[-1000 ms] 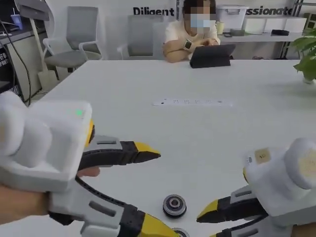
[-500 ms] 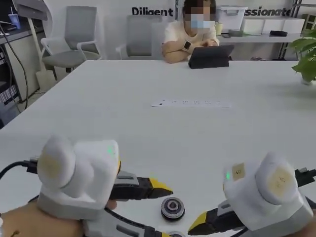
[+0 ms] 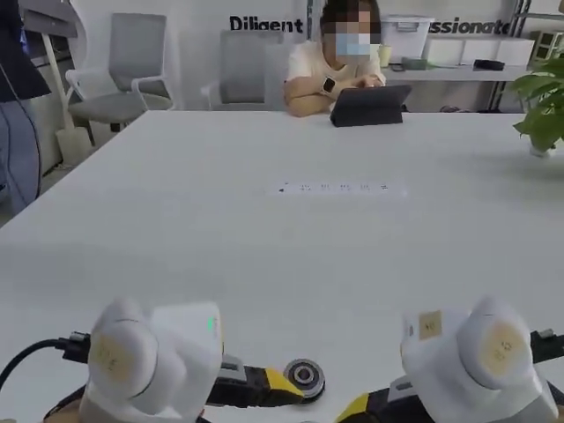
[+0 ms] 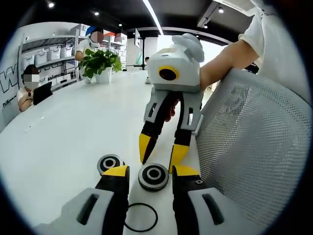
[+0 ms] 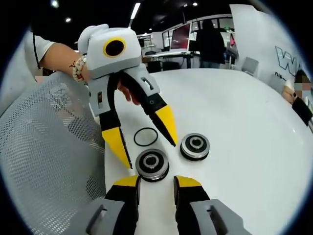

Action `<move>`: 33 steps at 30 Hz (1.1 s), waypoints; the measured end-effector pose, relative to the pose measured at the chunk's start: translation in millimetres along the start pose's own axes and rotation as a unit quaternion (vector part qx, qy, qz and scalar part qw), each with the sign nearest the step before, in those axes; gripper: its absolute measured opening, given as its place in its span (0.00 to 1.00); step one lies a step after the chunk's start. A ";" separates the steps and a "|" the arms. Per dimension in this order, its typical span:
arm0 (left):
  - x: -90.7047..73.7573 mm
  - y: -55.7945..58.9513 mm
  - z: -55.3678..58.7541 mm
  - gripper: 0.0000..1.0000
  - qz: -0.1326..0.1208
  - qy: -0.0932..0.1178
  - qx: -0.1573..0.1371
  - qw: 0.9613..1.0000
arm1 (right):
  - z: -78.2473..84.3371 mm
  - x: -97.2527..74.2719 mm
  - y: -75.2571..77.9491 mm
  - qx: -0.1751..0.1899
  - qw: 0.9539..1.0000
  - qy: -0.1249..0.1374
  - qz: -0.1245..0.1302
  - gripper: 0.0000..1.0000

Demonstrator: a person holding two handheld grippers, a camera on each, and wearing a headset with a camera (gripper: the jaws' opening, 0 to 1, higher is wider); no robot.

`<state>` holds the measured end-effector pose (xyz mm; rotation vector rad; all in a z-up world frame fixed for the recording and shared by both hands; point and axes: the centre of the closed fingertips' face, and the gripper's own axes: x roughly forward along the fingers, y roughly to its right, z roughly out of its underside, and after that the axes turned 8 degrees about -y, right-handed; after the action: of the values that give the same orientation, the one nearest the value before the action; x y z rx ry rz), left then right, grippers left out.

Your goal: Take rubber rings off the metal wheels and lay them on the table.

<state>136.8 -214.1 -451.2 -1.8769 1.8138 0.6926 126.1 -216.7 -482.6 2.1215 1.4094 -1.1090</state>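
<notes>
One white desk (image 3: 264, 238) carries it all, with the work packed by its near edge. A mesh chair back (image 4: 244, 147) stands right at that edge, beside both claws.

My left claw (image 4: 150, 171) has its jaws well apart with nothing gripped. Its yellow tips sit either side of the first wheel (image 4: 153, 176); I can't tell if they touch it. My right claw (image 5: 157, 182) is also spread and empty. It faces the left claw across that same wheel, tips just short of it.

The first wheel lies flat on the desk between the two claws, closest to the near edge. The second wheel (image 5: 195, 146) lies flat just beside it, a bit further in from the edge, apart from both claws. Both wheels show a dark outer band.

One rubber ring (image 5: 145, 136) lies loose and flat on the desk, near the first wheel, under the left claw's body.
</notes>
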 end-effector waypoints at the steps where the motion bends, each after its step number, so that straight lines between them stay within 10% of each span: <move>1: 0.5 0.2 -0.1 0.28 0.001 0.000 -0.001 1.000 | -0.1 0.0 -0.2 0.000 1.000 0.000 0.001 0.25; 33: 6.3 4.2 6.7 0.08 -0.005 -0.019 0.045 0.999 | -5.6 2.1 -3.2 -0.006 1.000 0.012 -0.004 0.22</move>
<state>132.3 -215.0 -460.2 -1.8006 1.7803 0.6282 126.0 -210.3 -480.3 2.1287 1.4339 -1.0791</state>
